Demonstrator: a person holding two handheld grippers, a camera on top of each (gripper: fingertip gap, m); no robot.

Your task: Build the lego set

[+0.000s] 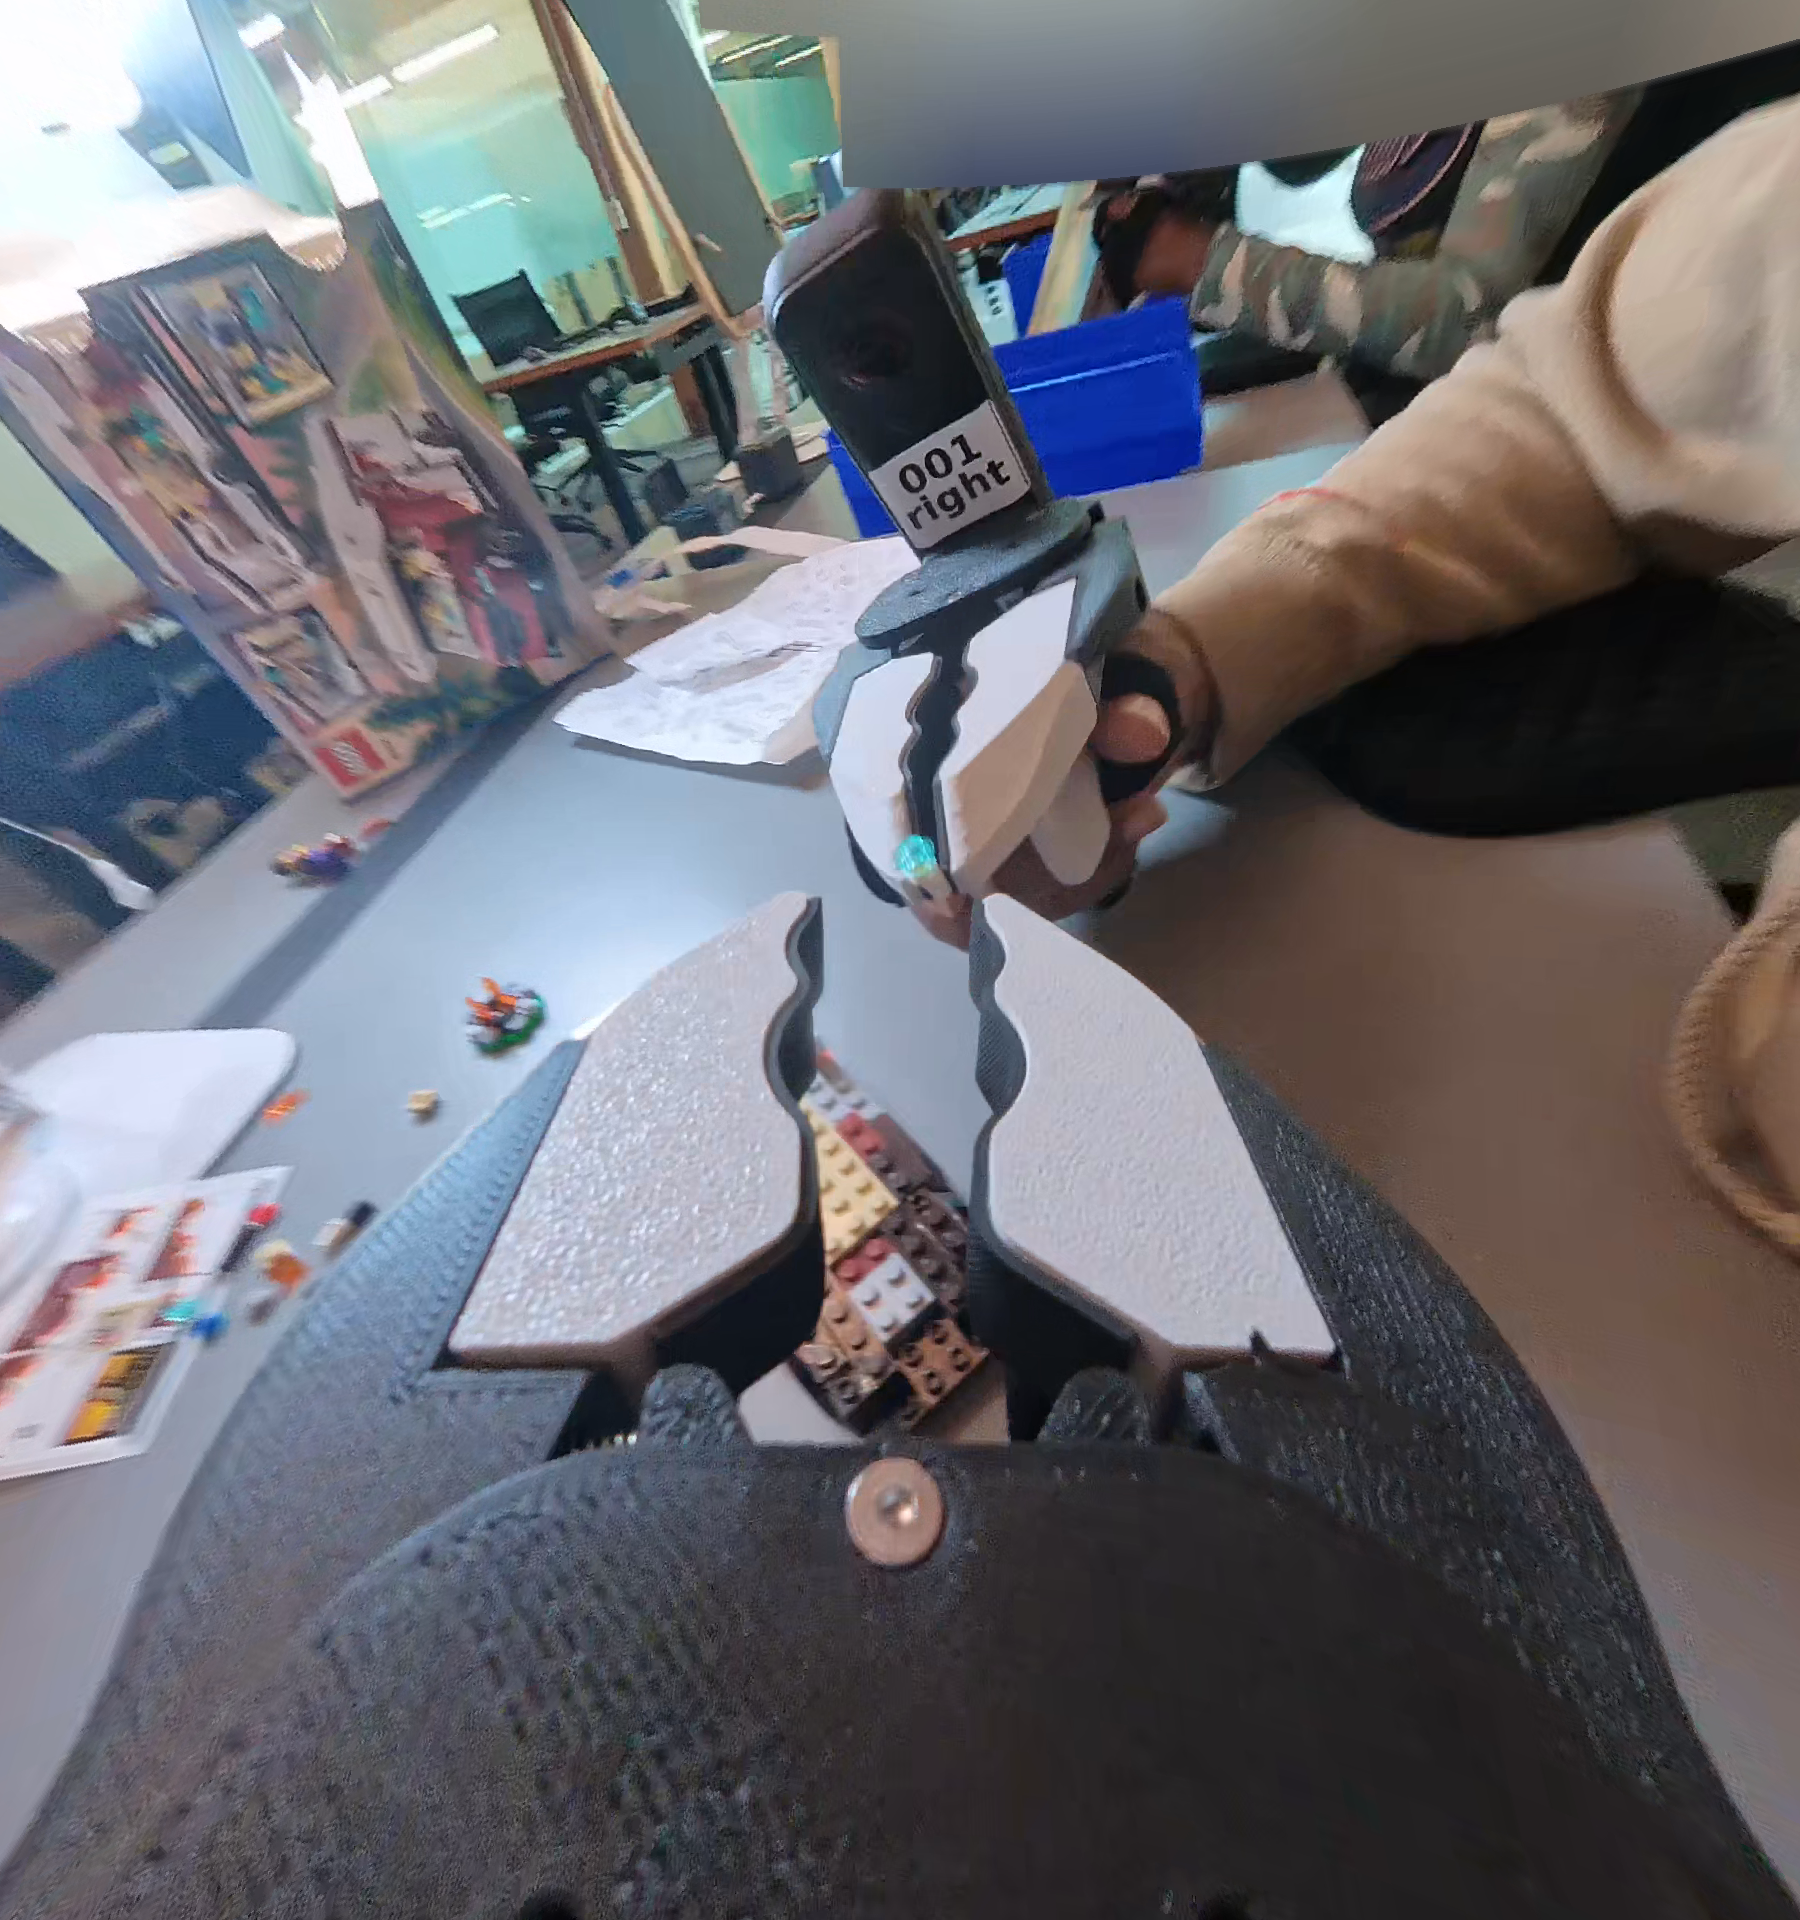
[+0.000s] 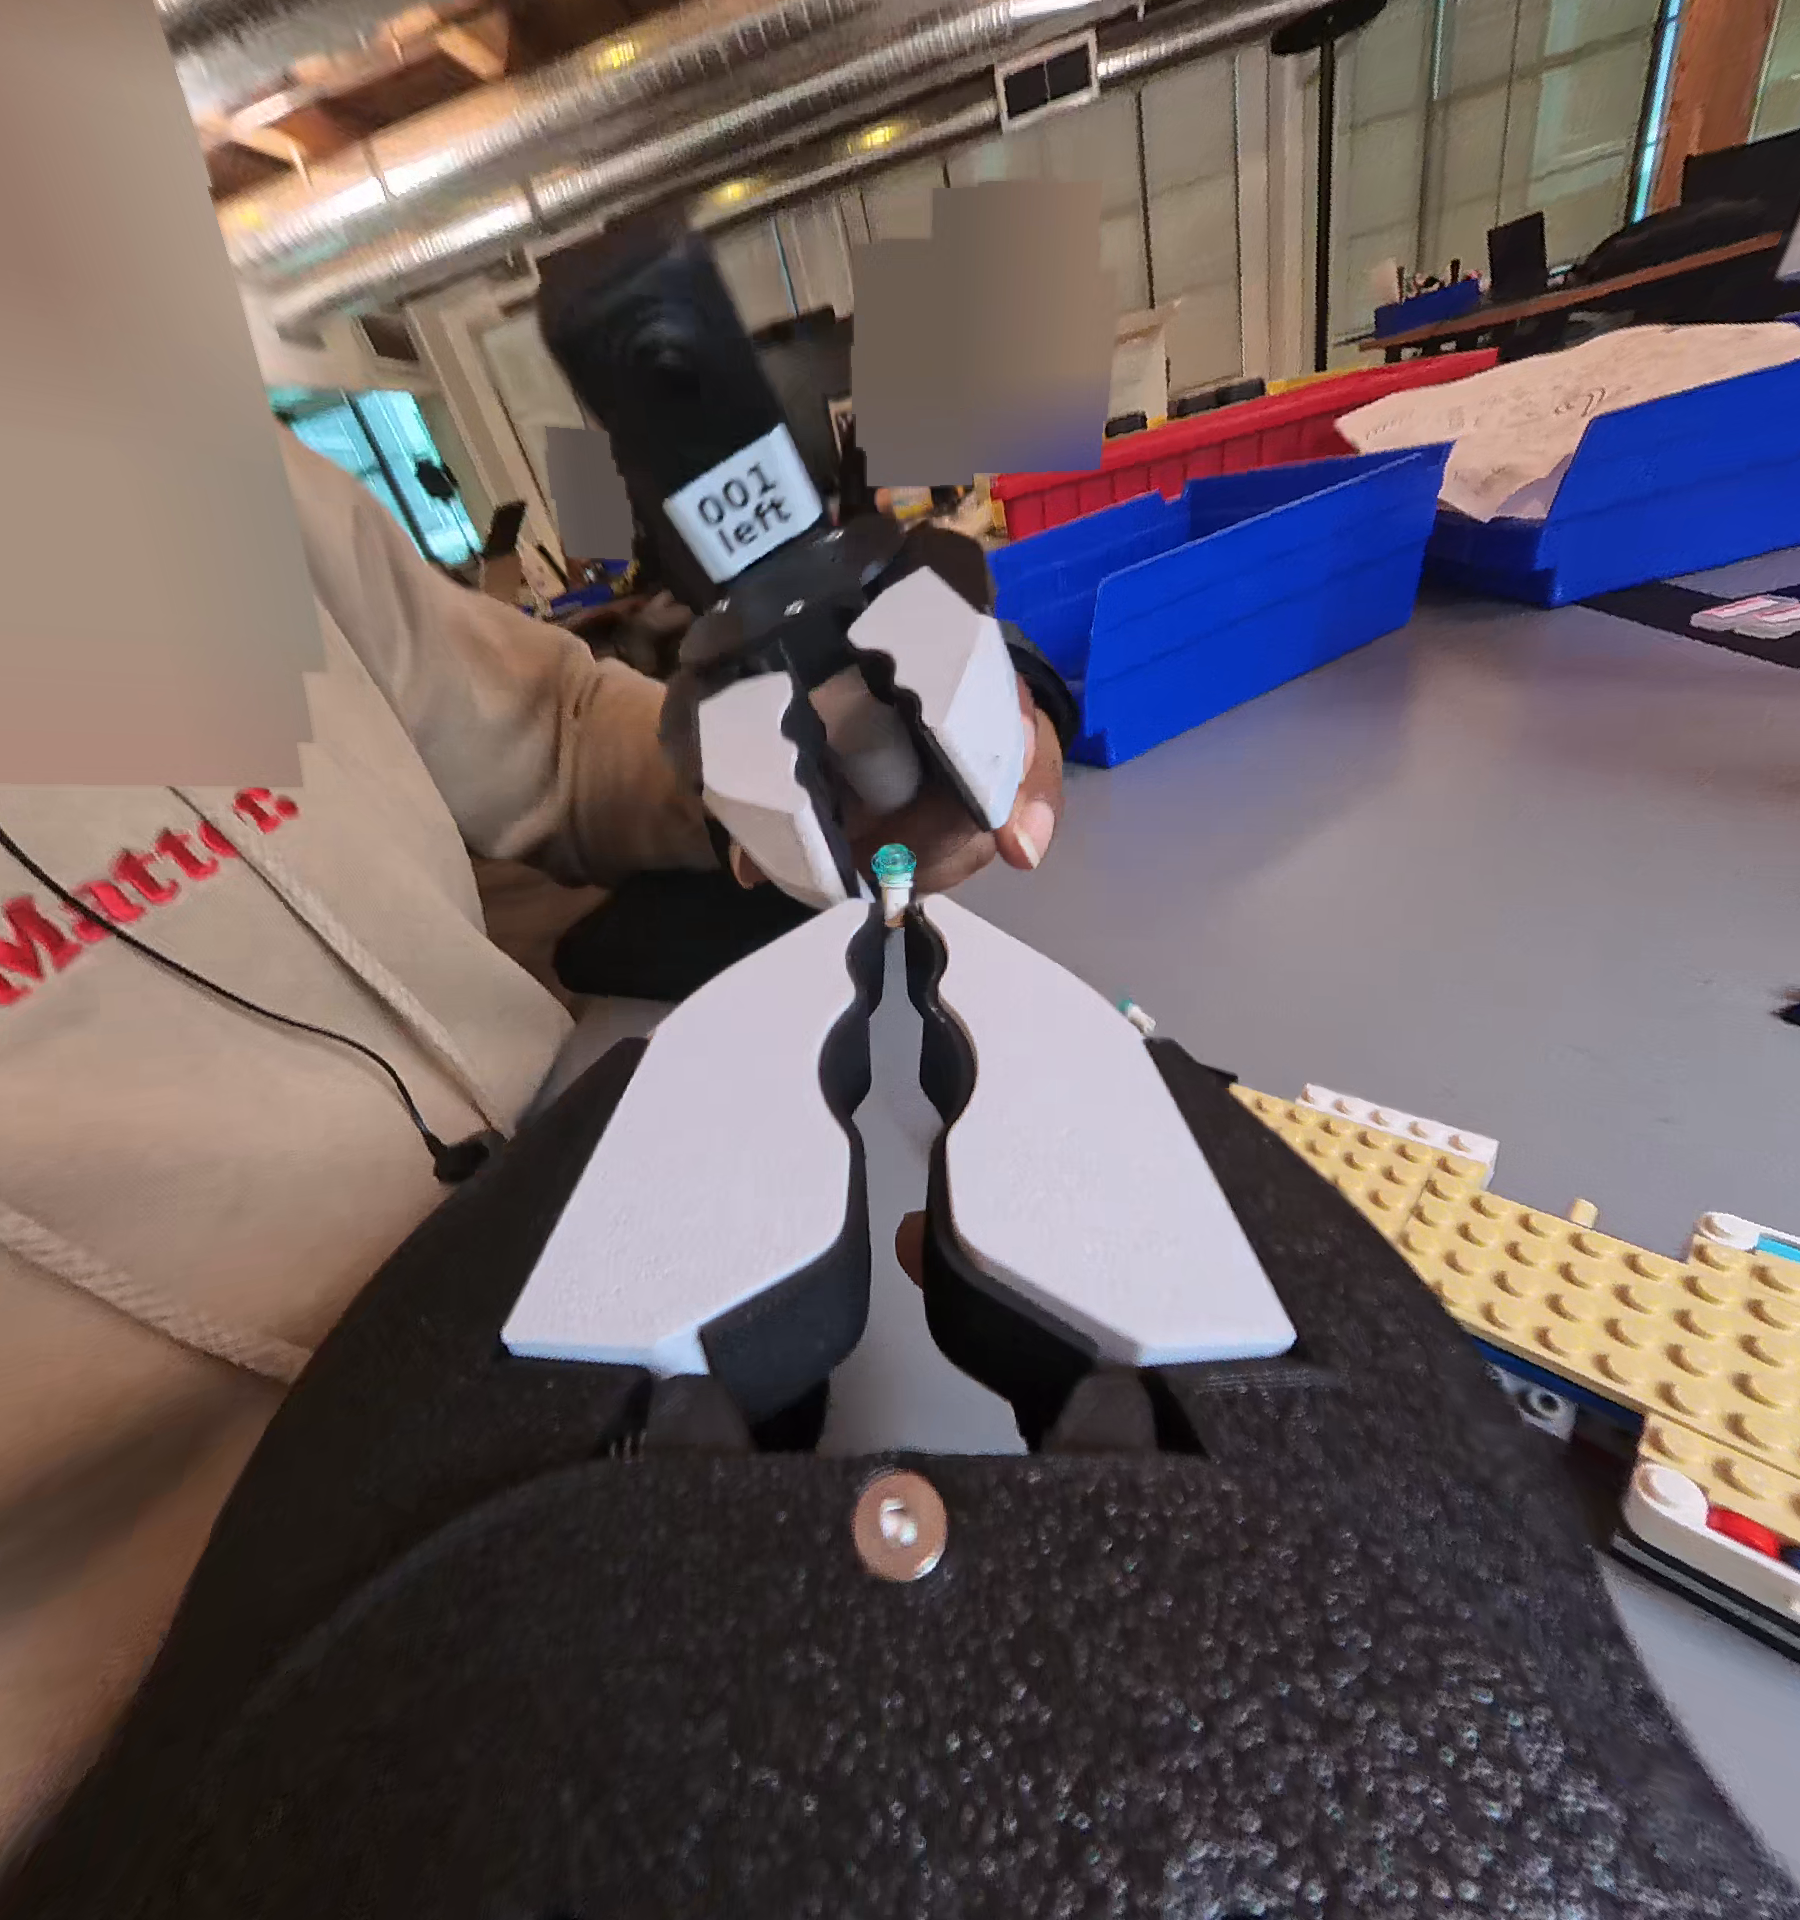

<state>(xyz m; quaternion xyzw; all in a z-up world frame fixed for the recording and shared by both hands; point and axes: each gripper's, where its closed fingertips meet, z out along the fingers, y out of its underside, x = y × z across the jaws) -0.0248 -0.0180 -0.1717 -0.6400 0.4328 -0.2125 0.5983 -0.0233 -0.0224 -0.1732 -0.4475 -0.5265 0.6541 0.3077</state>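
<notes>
At frame centre, the right gripper (image 2: pixel 893 914) pinches a small white peg with a teal top (image 2: pixel 893 871) at its fingers' tips. The left gripper (image 1: pixel 896 914) has its fingers apart, holding nothing, just beside that peg above the grey counter (image 2: pixel 1395 883).

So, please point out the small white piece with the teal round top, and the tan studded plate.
Small white piece with teal round top (image 2: pixel 894 883), right wrist view, white stem.
Tan studded plate (image 2: pixel 1561 1288), right wrist view, studded top.

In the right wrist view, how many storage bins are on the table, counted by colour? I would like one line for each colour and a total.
Blue bins: 2, the near one and the one holding paper sheets.
Red bins: 1, behind the near blue one.
Total: 3 bins.
</notes>
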